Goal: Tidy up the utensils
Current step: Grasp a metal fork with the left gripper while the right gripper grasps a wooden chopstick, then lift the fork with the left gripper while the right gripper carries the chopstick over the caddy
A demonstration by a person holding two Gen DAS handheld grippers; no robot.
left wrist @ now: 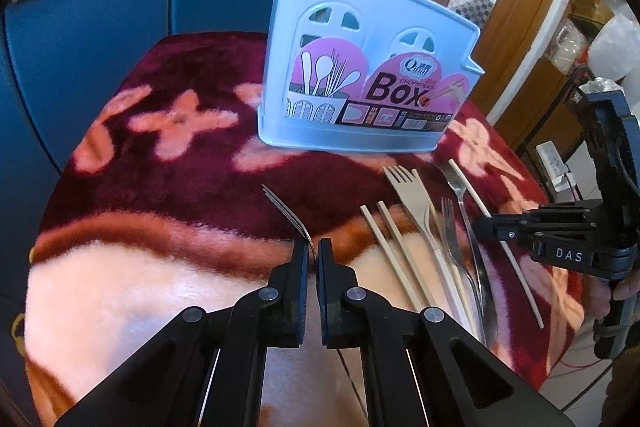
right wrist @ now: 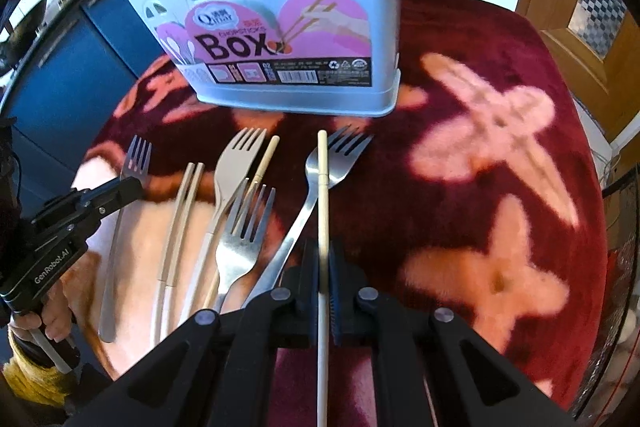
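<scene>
Steel fork (left wrist: 286,217) in left fingers (left wrist: 313,251), tines toward box (left wrist: 360,67); right fingers (right wrist: 323,259) clamp a chopstick (right wrist: 322,187) likewise.

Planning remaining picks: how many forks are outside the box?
4. The leftmost metal fork is clamped in the left gripper; the beige fork lies mid-cloth; the middle metal fork beside it; the rightmost metal fork beneath the chopstick held by the right gripper. The box may hide more.
</scene>
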